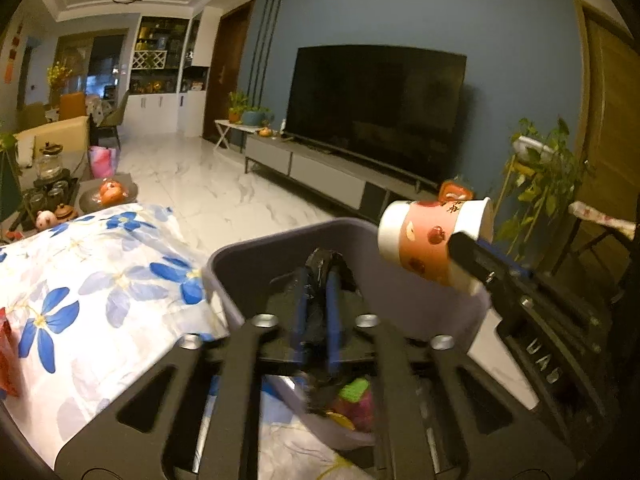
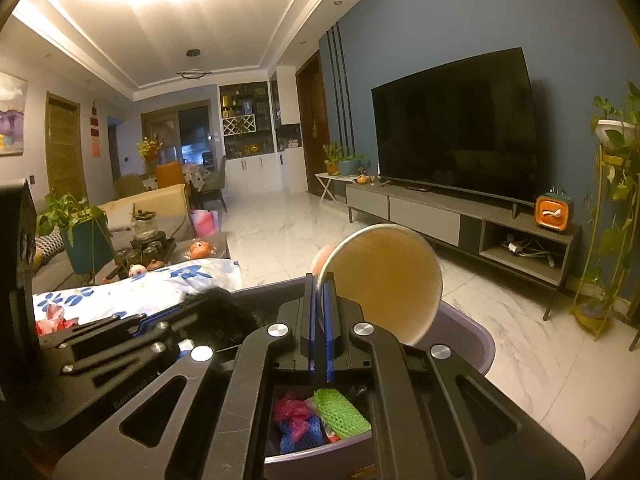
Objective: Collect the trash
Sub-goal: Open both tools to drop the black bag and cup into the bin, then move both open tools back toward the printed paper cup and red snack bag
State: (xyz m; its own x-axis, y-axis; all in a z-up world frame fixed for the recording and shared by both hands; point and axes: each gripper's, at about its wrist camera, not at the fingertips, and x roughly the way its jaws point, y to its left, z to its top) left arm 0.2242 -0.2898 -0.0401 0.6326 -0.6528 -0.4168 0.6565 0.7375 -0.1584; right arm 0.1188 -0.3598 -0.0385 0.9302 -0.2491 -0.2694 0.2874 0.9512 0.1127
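Observation:
A grey trash bin (image 1: 256,256) stands at the edge of the floral-cloth table (image 1: 80,300). My left gripper (image 1: 320,276) is shut on a crumpled black piece of trash (image 1: 322,264) and holds it over the bin. My right gripper (image 2: 320,284) is shut on the rim of a pink paper cup (image 2: 384,280), which lies tilted on its side above the bin (image 2: 472,332). The cup (image 1: 428,236) and right gripper also show in the left wrist view. Green, pink and blue trash (image 2: 316,420) lies inside the bin.
A red wrapper (image 2: 52,320) lies on the floral cloth. A tea set (image 2: 148,248) and a plate of oranges (image 2: 200,250) sit on the table beyond. A TV console (image 2: 460,220) and a plant stand (image 2: 612,220) stand across the marble floor.

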